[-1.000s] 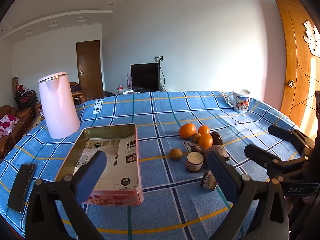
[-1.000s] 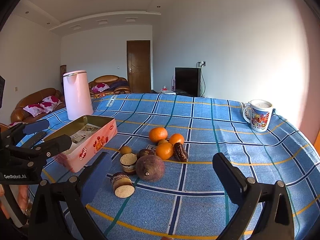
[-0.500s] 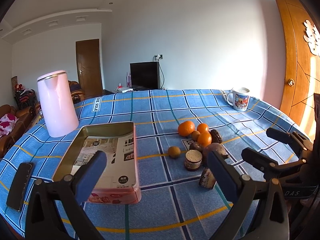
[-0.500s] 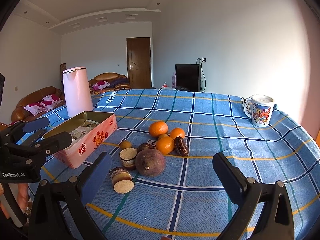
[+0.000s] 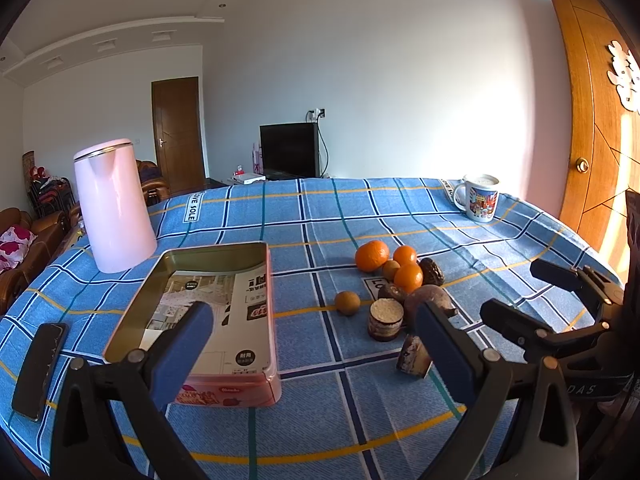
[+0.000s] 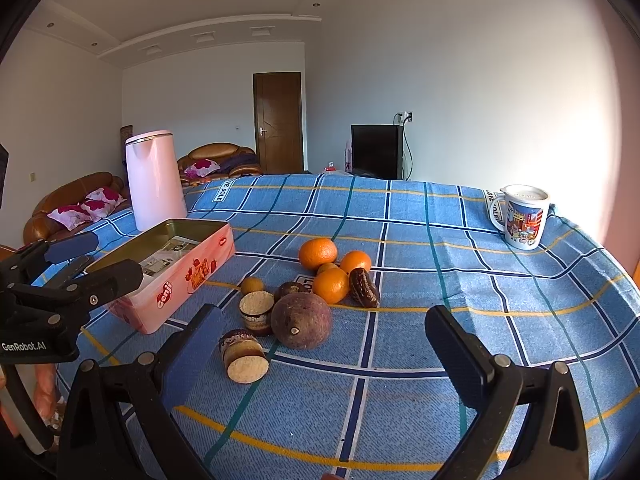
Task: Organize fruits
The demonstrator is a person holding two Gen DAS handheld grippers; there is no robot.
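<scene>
A cluster of fruit lies mid-table: three oranges, a small round brown fruit, a dark date-like fruit, a large purple-brown round fruit and two cut brown pieces with white faces. An open pink tin box sits left of them. My left gripper hovers open above the near edge, between box and fruit. My right gripper is open, low in front of the purple fruit. Neither holds anything.
A pink kettle stands behind the box. A printed mug is at the far right corner. A black phone lies at the left edge. A blue checked cloth covers the table. Sofas, doors and a TV stand beyond.
Both grippers have drifted slightly, the fruit and box sitting a little lower and nearer in view. Nothing on the table has moved; both stay open.
</scene>
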